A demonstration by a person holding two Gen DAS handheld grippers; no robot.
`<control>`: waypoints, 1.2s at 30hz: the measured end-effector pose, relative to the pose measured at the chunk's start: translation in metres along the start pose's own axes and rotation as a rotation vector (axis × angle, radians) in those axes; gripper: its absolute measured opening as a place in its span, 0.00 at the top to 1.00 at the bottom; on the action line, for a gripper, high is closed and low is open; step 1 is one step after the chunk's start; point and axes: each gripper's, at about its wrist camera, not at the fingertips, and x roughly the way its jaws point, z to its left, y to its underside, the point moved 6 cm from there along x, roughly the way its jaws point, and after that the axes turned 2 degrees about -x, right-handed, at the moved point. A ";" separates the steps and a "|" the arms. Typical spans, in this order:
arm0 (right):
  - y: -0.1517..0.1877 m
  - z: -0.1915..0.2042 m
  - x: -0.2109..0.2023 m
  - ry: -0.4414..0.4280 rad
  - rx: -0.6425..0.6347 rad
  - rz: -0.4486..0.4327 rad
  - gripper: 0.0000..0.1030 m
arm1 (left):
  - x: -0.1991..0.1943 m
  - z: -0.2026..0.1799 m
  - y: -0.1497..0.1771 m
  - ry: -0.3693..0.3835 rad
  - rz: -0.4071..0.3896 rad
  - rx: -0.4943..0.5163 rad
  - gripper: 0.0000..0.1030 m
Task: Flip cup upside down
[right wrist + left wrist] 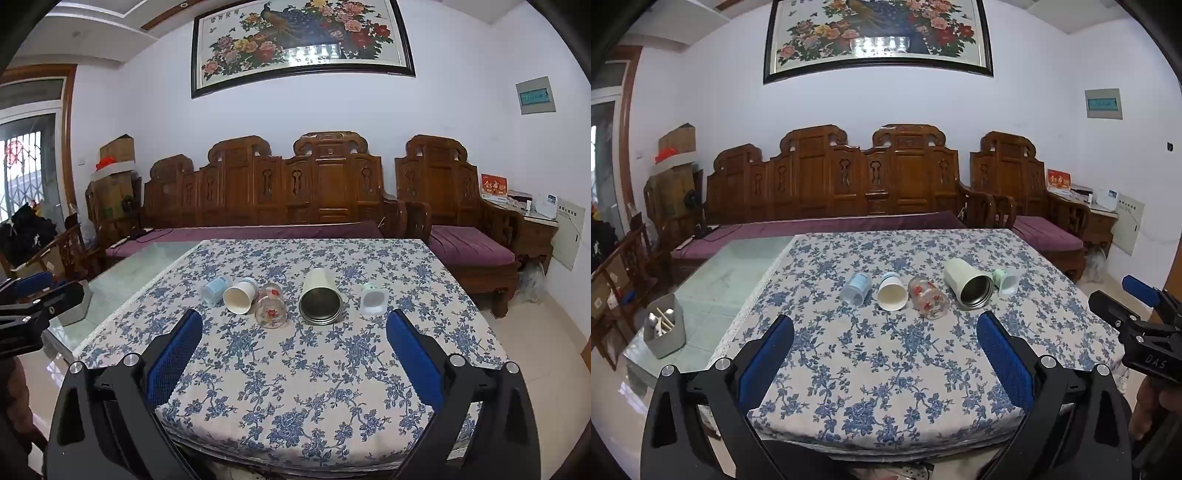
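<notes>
On the flowered tablecloth (886, 369), seen along my left gripper (885, 349), five cups lie on their sides in a row at twelve o'clock — none flipped yet, so the whole task is left. Pale blue cup (855, 288), paper cup (892, 291), printed glass (928, 297), steel-lined tumbler (967, 282), small green cup (1006, 281): all look empty, mouths toward me. My jaws stand wide, holding nothing. A grey bin (665, 326) at nine o'clock holds some sticks.

Through my right gripper (294, 349) — jaws wide too, empty — the tumbler (320, 297) sits dead at twelve, the glass (271, 305) at eleven, the green cup (373, 298) at one
</notes>
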 end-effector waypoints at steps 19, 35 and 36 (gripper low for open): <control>0.000 0.000 0.000 -0.003 0.009 -0.001 0.03 | -0.008 -0.002 -0.006 -0.005 -0.023 -0.007 0.07; -0.001 0.004 -0.002 -0.004 0.011 -0.005 0.03 | -0.009 0.000 -0.008 -0.007 -0.030 -0.008 0.07; -0.001 0.005 -0.001 -0.004 0.010 -0.005 0.03 | -0.009 0.000 -0.008 -0.008 -0.031 -0.007 0.07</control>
